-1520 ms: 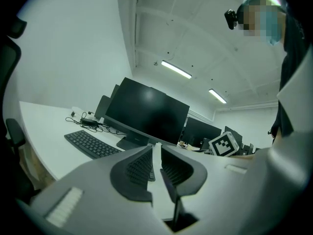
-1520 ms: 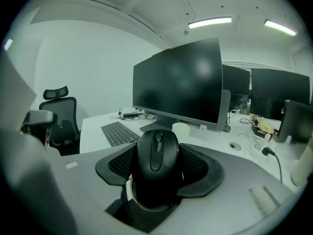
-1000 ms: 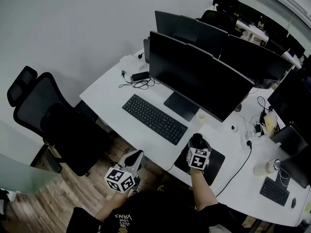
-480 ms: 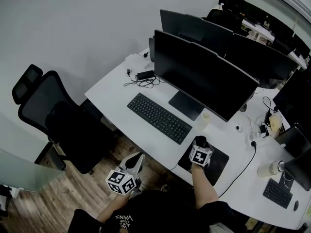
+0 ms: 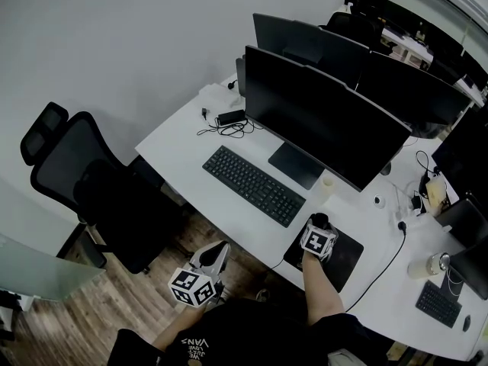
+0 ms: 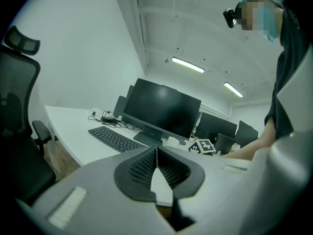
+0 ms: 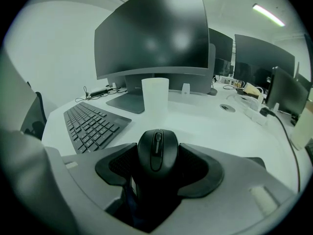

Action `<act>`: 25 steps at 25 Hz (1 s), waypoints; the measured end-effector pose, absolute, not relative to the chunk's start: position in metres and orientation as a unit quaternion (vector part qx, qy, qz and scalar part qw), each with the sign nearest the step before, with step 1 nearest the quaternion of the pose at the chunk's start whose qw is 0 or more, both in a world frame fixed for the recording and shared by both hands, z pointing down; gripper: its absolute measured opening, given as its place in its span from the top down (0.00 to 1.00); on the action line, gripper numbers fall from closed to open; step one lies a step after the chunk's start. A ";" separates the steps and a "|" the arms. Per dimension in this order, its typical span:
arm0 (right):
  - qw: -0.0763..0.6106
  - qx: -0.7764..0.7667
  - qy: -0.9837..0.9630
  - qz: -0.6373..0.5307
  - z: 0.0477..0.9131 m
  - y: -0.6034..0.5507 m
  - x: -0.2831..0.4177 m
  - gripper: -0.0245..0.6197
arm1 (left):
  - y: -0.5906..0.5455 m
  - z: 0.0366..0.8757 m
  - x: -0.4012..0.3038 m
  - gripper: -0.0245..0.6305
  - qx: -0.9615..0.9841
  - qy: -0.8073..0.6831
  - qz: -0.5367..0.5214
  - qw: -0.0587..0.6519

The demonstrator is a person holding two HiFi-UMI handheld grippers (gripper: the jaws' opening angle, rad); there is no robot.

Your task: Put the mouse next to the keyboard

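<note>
**Right claw clamped on the mouse over the mouse pad; left claw closed and empty.**

The right gripper (image 5: 318, 223) has its jaws set against both sides of the black mouse (image 7: 156, 150), which sits nose-forward between them. A black mouse pad (image 5: 345, 264) lies beneath this claw, and no view shows whether the mouse rests on it. Ahead of the claw and to its left lies the black keyboard (image 7: 91, 123), apart from the mouse. Straight ahead, beyond the mouse, stands a white cup (image 7: 155, 95), with the monitor (image 7: 151, 31) behind it. The left gripper (image 6: 156, 155) has its jaws together with nothing between them. It is held off the near edge of the white desk (image 5: 183, 139), well left of the right claw, and a black office chair (image 5: 80, 178) stands further to its left.
</note>
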State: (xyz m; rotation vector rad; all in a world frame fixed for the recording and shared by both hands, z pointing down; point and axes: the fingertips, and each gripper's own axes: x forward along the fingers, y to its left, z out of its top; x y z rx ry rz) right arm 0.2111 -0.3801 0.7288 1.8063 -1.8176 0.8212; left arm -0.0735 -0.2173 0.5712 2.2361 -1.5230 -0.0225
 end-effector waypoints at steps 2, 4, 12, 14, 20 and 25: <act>0.228 0.659 -0.650 0.303 0.732 -0.379 0.212 0.53 | -0.218 0.572 -0.076 0.95 0.806 -0.550 -0.007 0.217; 0.236 0.663 -0.642 0.304 0.735 -0.378 0.214 0.53 | -0.219 0.572 -0.078 0.95 0.806 -0.550 -0.007 0.217; 0.249 0.641 -0.665 0.290 0.735 -0.382 0.208 0.53 | -0.228 0.572 -0.075 0.95 0.815 -0.537 -0.004 0.217; 0.248 0.640 -0.673 0.277 0.731 -0.382 0.208 0.52 | -0.230 0.572 -0.074 0.95 0.818 -0.533 -0.005 0.218; 0.216 0.661 -0.666 0.269 0.715 -0.370 0.222 0.51 | -0.238 0.573 -0.067 0.95 0.830 -0.513 -0.005 0.220; 0.180 0.665 -0.673 0.269 0.698 -0.352 0.222 0.51 | -0.244 0.572 -0.059 0.95 0.844 -0.489 -0.004 0.219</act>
